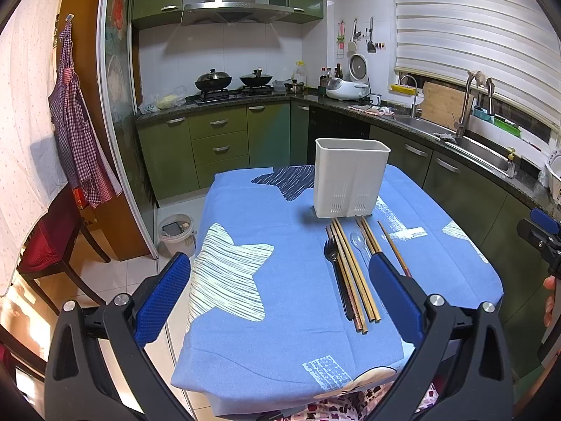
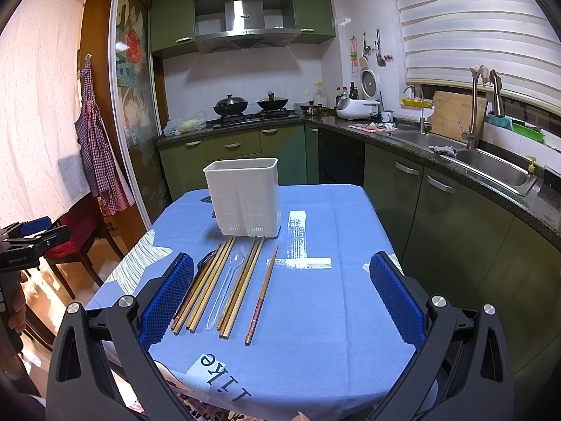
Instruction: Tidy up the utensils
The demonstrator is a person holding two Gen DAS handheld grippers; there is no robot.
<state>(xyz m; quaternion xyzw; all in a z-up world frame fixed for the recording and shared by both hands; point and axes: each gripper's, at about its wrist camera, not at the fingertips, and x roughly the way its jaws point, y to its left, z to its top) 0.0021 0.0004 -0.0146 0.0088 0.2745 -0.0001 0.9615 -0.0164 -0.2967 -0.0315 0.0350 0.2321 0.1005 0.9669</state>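
A white plastic utensil holder point(image 1: 350, 179) point(image 2: 245, 196) stands upright on the blue tablecloth. In front of it lie several wooden chopsticks point(image 1: 354, 273) point(image 2: 210, 284), a black fork point(image 1: 333, 263), a clear plastic spoon point(image 1: 359, 244) point(image 2: 228, 284) and one chopstick with a red end point(image 2: 261, 298) lying apart to the right. My left gripper point(image 1: 277, 273) is open and empty above the table's near left. My right gripper point(image 2: 280, 273) is open and empty above the near edge, with the utensils between its fingers in view.
The table point(image 1: 280, 333) point(image 2: 333, 315) is small, covered in blue cloth with white patterns. Green kitchen cabinets point(image 2: 438, 210) and a sink counter run close along the right. A dark chair point(image 1: 52, 245) and a bin point(image 1: 175, 231) stand on the left floor.
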